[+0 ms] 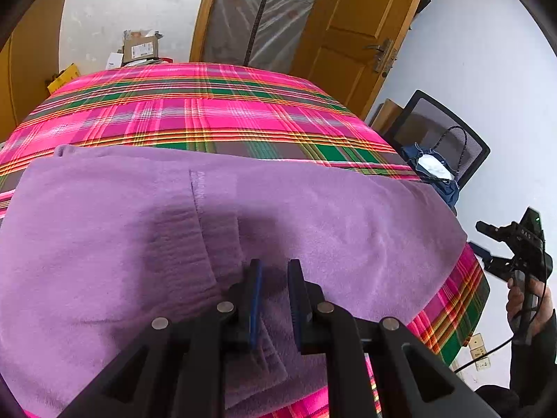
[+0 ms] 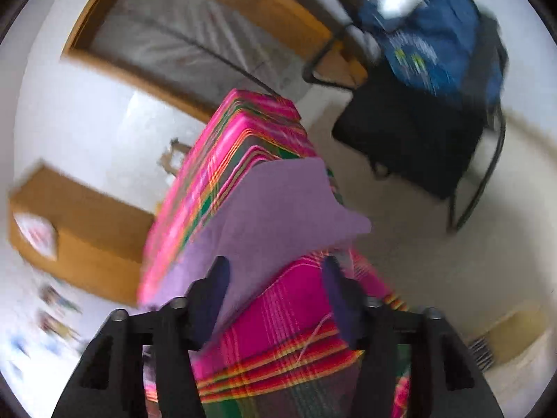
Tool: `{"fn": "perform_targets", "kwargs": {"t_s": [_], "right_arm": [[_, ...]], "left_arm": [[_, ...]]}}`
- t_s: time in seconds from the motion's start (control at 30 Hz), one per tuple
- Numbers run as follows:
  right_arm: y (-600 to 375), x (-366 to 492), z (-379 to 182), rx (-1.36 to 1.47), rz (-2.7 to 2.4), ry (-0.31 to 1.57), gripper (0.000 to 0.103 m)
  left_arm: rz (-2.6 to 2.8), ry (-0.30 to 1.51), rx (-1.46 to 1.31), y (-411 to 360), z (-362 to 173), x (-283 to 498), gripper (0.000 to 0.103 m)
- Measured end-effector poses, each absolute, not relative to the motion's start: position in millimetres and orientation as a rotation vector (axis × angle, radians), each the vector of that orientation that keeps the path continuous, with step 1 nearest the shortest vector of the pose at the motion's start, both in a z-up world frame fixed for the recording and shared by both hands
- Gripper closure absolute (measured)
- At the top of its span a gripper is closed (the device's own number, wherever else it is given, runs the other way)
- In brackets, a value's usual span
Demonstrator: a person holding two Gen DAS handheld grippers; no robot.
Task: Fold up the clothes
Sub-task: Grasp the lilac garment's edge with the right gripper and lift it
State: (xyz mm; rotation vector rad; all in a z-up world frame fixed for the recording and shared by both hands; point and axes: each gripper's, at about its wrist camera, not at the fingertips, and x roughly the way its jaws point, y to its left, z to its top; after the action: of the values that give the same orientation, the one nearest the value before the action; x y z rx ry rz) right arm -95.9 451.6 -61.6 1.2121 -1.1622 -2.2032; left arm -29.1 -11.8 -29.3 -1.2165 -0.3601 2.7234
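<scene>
Left wrist view: a soft purple fleece garment (image 1: 313,216) lies spread across the lower half of the frame on a bright pink, green and orange plaid cloth (image 1: 209,111) covering the table. The left gripper (image 1: 275,296) at bottom centre hovers over the garment's near edge, fingers slightly parted with fabric between them; whether they pinch it cannot be told. At the right edge, a hand (image 1: 529,306) holds the right gripper (image 1: 487,247) off the table.

Right wrist view, blurred: the right gripper (image 2: 275,299) at bottom centre is spread wide and empty, the purple garment's (image 2: 278,209) corner at frame centre beyond it, overhanging the plaid cloth (image 2: 278,331).
</scene>
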Motion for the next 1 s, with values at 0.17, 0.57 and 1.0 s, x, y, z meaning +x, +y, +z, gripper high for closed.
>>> {"fn": "perform_targets", "kwargs": {"t_s": [0.17, 0.57, 1.0], "right_arm": [[466, -103, -87, 1.235, -2.022, -1.395, 0.044], [462, -136, -133, 1.289, -1.663, -1.723, 0.043], [464, -144, -134, 1.181, -1.666, -1.859, 0.060]], "left_arm": [[2.730, -0.353, -1.221, -10, -29, -29, 0.087], [2.739, -0.343, -1.235, -6, -27, -29, 0.084], [2.736, -0.350, -1.235, -5, -28, -29, 0.084]]}}
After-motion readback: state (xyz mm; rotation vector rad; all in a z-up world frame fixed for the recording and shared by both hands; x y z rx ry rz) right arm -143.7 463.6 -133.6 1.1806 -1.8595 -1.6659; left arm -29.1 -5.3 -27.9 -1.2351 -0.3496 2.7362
